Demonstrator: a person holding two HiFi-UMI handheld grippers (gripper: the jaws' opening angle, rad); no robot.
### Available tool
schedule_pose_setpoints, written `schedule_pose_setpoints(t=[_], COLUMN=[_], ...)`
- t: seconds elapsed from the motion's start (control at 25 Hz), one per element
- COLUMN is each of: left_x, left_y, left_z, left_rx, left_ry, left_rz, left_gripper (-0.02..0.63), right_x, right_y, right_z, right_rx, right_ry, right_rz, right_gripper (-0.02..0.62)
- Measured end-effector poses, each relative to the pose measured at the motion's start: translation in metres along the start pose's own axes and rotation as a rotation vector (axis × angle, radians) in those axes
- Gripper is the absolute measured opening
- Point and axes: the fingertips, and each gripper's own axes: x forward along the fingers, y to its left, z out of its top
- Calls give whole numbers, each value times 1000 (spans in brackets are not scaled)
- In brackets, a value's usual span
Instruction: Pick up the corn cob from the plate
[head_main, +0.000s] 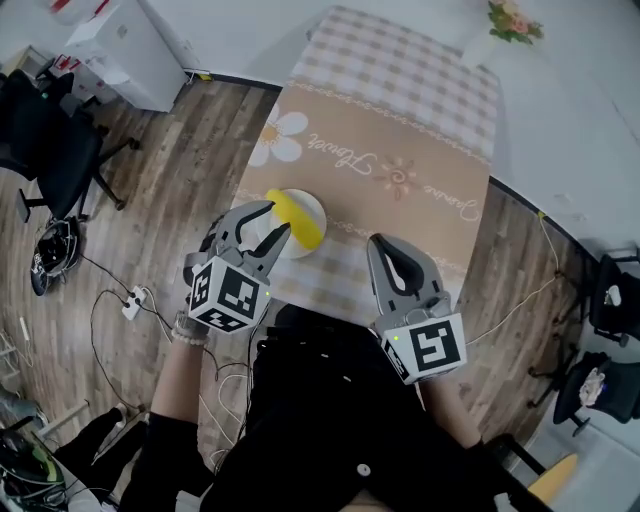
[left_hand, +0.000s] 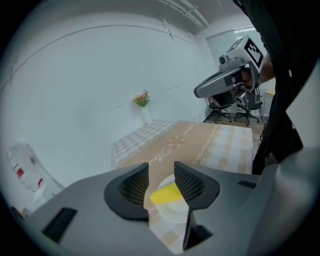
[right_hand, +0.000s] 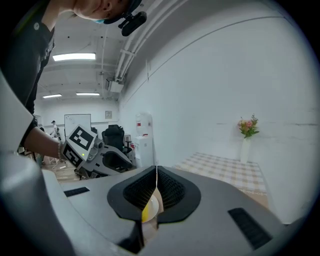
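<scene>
A yellow corn cob (head_main: 299, 218) lies on a white plate (head_main: 309, 203) near the table's front left edge. My left gripper (head_main: 273, 221) hovers over the cob's near end, jaws open, nothing pressed between the pads. In the left gripper view the corn cob (left_hand: 165, 194) and plate (left_hand: 176, 213) show through the gap of my left gripper (left_hand: 160, 168). To the right of the plate my right gripper (head_main: 380, 243) is shut and empty above the tablecloth. Through the right gripper (right_hand: 156, 171) view only a sliver of the cob (right_hand: 146, 214) and plate (right_hand: 154, 203) shows below the shut jaws.
The table carries a beige and checked cloth (head_main: 400, 130), with a vase of flowers (head_main: 513, 22) at its far end. On the wooden floor to the left are office chairs (head_main: 50, 140), a power strip with cables (head_main: 132, 300) and a white cabinet (head_main: 125, 45).
</scene>
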Motion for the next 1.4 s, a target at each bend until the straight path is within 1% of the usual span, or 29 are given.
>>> schedule_pose_setpoints(t=[0.24, 0.44, 0.52, 0.64, 0.8, 1.12, 1.28, 1.4], left_x=[18, 25, 30, 38, 51, 67, 78, 84], left_y=[-4, -10, -13, -20, -33, -52, -56, -60], left_z=[-14, -18, -21, -25, -44, -65, -79, -86], left_rx=[204, 306, 355, 407, 518, 655, 759, 798], left_ry=[70, 111, 121, 122, 141, 171, 205, 222], left_rz=[-73, -158, -196, -246, -323, -444, -464, -486], left_gripper=[215, 253, 260, 268, 278, 278, 282, 286], right_x=[-1, -2, -2, 0, 2, 9, 12, 12], right_y=[3, 4, 5, 7, 9, 8, 8, 8], right_z=[-9, -15, -16, -18, -19, -22, -22, -24], right_rx=[19, 33, 36, 38, 39, 43, 41, 40], right_ry=[22, 37, 43, 49, 54, 66, 74, 81], right_rz=[-31, -52, -58, -62, -65, -70, -65, -62], right_gripper=[43, 43, 43, 43, 43, 43, 43, 43])
